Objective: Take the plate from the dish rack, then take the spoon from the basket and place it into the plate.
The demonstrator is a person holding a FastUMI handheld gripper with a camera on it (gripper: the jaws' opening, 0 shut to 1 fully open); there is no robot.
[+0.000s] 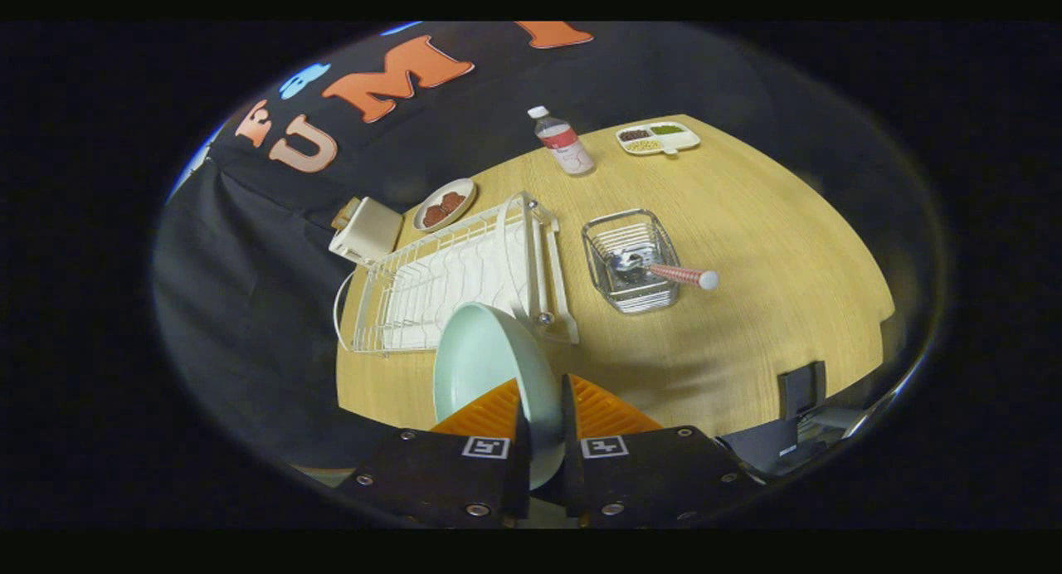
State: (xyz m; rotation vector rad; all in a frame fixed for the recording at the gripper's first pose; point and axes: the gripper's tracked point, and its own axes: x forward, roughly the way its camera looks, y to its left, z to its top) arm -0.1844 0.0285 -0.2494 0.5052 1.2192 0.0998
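Note:
My gripper (543, 408) is shut on the rim of a pale green plate (485, 362), which I hold on edge above the near end of the white wire dish rack (448, 284). The rack lies on the wooden table (747, 250) beyond my fingers. To the right of the rack stands a small metal wire basket (632, 263). A spoon (664, 273) rests in it, with its metal bowl inside and its pink handle with a white tip sticking out over the basket's right side.
Behind the rack are a cream toaster (367, 230) and a small dish of brown food (445, 205). A clear bottle with a white cap (564, 143) and a divided tray of food (657, 137) stand farther back. A dark object (801, 389) sits at the table's near right edge.

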